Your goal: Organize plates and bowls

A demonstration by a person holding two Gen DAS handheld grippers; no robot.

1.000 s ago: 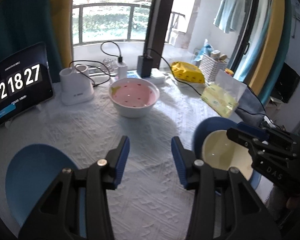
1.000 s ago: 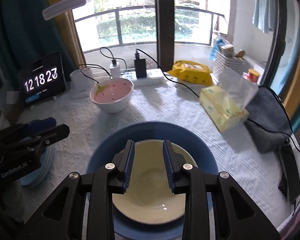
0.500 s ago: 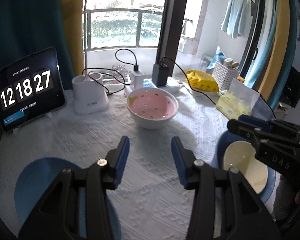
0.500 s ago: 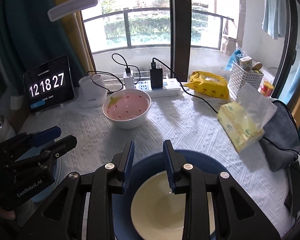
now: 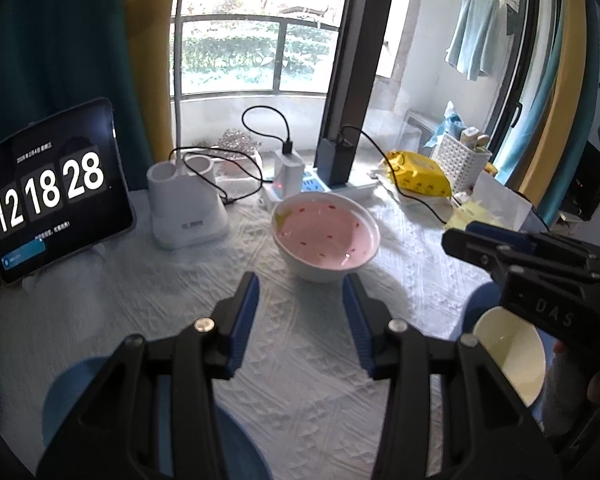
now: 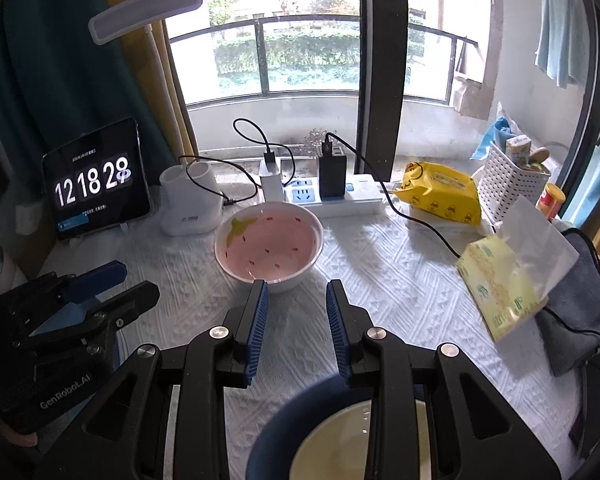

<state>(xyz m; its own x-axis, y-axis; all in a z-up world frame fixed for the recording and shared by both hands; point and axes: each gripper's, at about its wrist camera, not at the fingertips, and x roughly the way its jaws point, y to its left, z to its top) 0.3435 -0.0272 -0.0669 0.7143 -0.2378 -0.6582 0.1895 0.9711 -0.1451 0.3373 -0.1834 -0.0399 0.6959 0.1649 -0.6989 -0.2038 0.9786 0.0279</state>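
Note:
A pink bowl with red specks [image 5: 326, 236] [image 6: 269, 245] stands mid-table, just beyond both grippers. A cream bowl [image 5: 510, 354] [image 6: 336, 446] sits in a blue plate [image 6: 284, 420] at the front right, under my right gripper. Another blue plate [image 5: 72, 392] lies at the front left under my left gripper. My left gripper [image 5: 300, 286] is open and empty, held above the cloth. My right gripper [image 6: 296, 294] is open and empty, raised above the cream bowl; it also shows from the side in the left wrist view [image 5: 500, 244].
A white textured cloth [image 6: 380, 264] covers the table. At the back stand a clock tablet [image 6: 96, 186], a white lamp base [image 6: 190, 200], a power strip with cables [image 6: 332, 196], a yellow pouch [image 6: 444, 192] and a white basket [image 6: 512, 180]. A tissue pack [image 6: 500, 284] and grey cloth [image 6: 576, 312] lie right.
Both grippers have risen and drawn back, tilting up toward the pink bowl. My right gripper left the cream bowl and opened a bit wider. The bowls and plates stayed put.

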